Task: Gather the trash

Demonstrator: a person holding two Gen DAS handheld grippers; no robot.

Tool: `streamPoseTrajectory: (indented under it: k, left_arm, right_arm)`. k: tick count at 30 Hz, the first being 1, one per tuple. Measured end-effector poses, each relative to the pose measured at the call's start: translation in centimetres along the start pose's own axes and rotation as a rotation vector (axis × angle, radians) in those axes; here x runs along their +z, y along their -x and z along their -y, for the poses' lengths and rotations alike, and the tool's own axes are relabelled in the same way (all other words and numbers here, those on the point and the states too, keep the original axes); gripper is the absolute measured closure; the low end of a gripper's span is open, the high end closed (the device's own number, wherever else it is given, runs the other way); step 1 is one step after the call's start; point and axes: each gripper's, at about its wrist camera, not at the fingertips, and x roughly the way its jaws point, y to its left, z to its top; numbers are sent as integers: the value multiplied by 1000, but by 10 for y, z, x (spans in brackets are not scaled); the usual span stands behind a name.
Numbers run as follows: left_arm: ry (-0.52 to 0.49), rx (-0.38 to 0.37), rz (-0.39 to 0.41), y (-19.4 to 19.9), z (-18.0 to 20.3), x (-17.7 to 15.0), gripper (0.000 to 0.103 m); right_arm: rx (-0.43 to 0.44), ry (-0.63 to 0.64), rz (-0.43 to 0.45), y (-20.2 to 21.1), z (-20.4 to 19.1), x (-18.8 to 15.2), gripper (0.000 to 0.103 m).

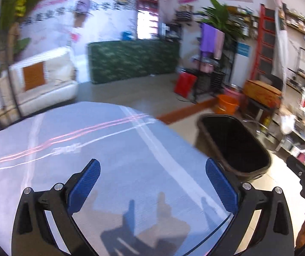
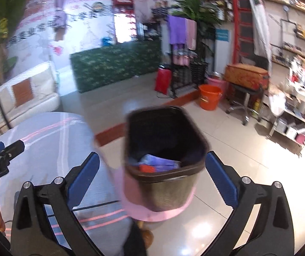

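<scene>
Both grippers are angled downward with jaws spread wide and nothing held: the left gripper (image 1: 152,183) over the grey tabletop (image 1: 109,149), the right gripper (image 2: 152,177) before the dark wastebasket (image 2: 165,166). Blue and red trash (image 2: 159,164) is seen inside the wastebasket, which stands on a pink stool (image 2: 173,212) beside the tabletop.

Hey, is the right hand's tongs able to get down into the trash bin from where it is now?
Probably yes: the right tongs are open and empty, right above the bin, whose open top has nothing covering it.
</scene>
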Motion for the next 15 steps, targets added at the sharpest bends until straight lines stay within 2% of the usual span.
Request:
streamPoseTrajectory:
  k: [5,10,15]
  left_arm:
    - [13,117,50,44,-22,-12,5]
    - [38,179,99,77,-34,-22,5]
    - [79,167,142,102,-42,-32,5]
  right_arm:
    - [64,72,64,39,-48,-9,5]
    - [97,116,155,75,-74,-17,5]
    - [121,149,213,104,-85,-26,5]
